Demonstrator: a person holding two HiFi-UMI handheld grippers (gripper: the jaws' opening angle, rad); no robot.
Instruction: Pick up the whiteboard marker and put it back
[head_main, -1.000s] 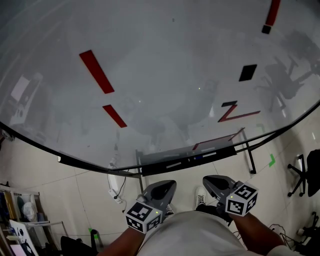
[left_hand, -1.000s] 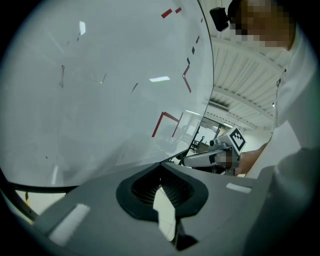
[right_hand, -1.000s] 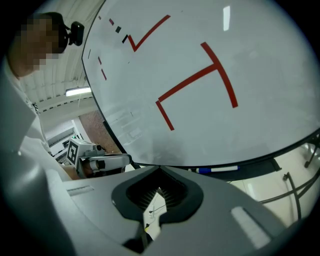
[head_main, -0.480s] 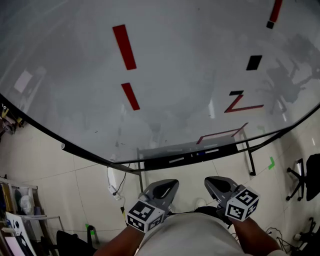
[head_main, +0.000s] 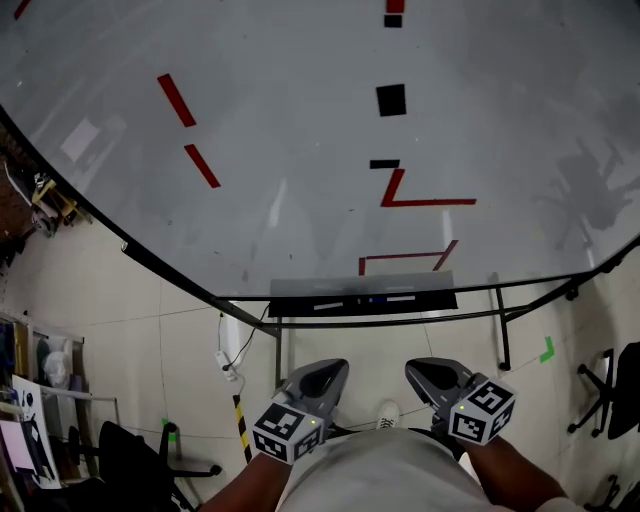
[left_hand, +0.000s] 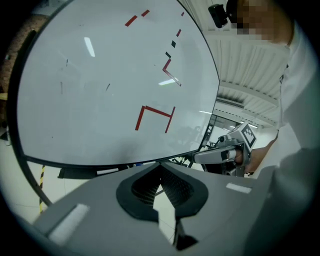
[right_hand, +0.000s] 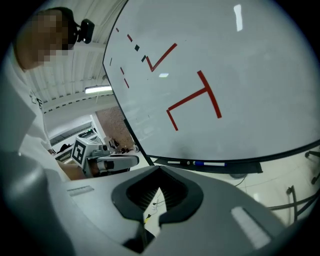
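A large whiteboard (head_main: 300, 150) with red and black marks fills the head view. Its dark tray (head_main: 362, 300) runs along the lower edge. Whiteboard markers (head_main: 372, 299) lie in the tray in a row, white bodies and one blue part; the right gripper view shows these markers (right_hand: 200, 163) too. My left gripper (head_main: 335, 368) and right gripper (head_main: 418, 365) are held close to my body, well short of the tray. Both are shut with nothing in them. The left gripper view shows the tray (left_hand: 95, 171) beyond the closed jaws.
The board's metal stand legs (head_main: 500, 320) reach down to a tiled floor. A power strip with a cable (head_main: 225, 360) lies left of the stand. Office chairs stand at lower left (head_main: 130, 465) and far right (head_main: 610, 385). Green tape (head_main: 545, 350) marks the floor.
The head view has swung, so the board's marks slid leftward and the tray now sits straight ahead of both grippers. The grippers stay shut near my body.
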